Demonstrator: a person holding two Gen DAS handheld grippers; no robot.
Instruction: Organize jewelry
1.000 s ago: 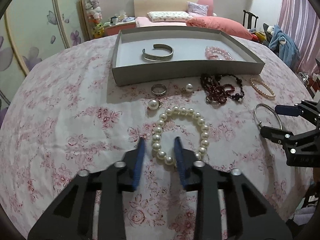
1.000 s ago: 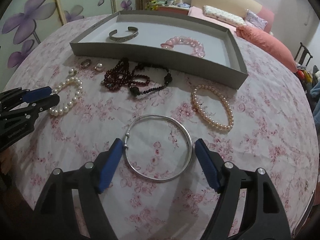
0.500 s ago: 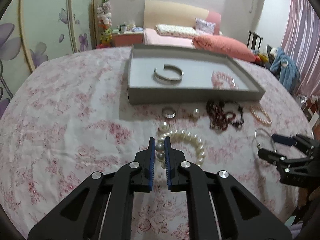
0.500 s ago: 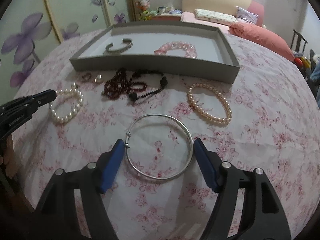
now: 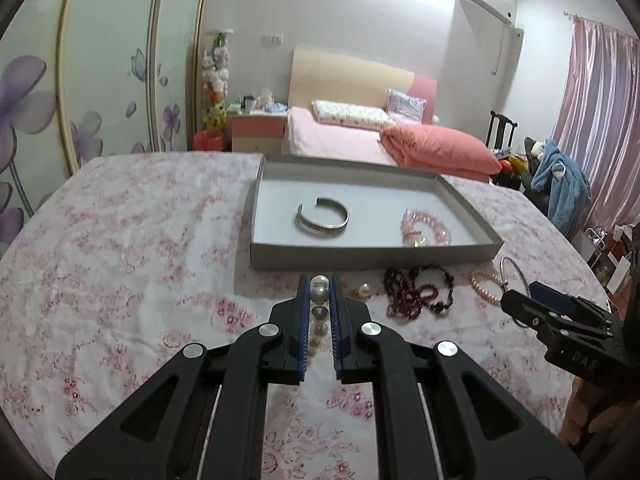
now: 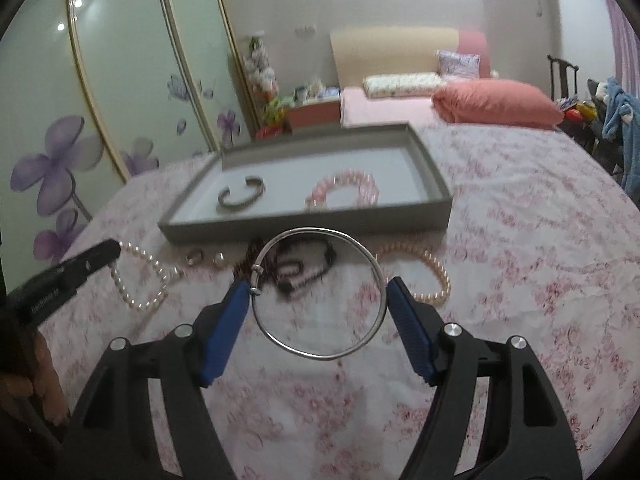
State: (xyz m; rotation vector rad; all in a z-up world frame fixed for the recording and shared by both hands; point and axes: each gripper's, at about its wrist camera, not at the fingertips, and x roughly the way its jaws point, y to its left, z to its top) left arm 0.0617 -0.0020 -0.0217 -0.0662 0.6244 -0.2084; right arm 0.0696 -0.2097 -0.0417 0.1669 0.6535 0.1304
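My left gripper [image 5: 319, 284] is shut on the white pearl bracelet [image 5: 319, 303] and holds it lifted; in the right wrist view the bracelet [image 6: 140, 276] hangs from it above the cloth. My right gripper [image 6: 320, 288] is shut on the thin silver bangle [image 6: 318, 354], gripped across its width and raised off the table. The grey tray [image 5: 472, 216] ahead holds a silver cuff [image 5: 323, 219] and a pink bead bracelet [image 5: 426, 227]. On the cloth before the tray lie a dark red bead necklace [image 5: 416, 288], a pink pearl bracelet [image 6: 434, 272], a ring [image 6: 195, 258] and a loose pearl [image 5: 363, 290].
The round table has a pink floral cloth [image 5: 120, 240]. Behind it are a bed with pink bedding [image 5: 400, 140], a nightstand [image 5: 256, 128] and floral wardrobe doors [image 5: 100, 80]. A chair with blue clothes [image 5: 560, 184] stands at the right.
My left gripper closed on the white pearl bracelet and lifted it. My right gripper closed on the silver bangle and raised it off the cloth. Both views tilted up toward the tray.
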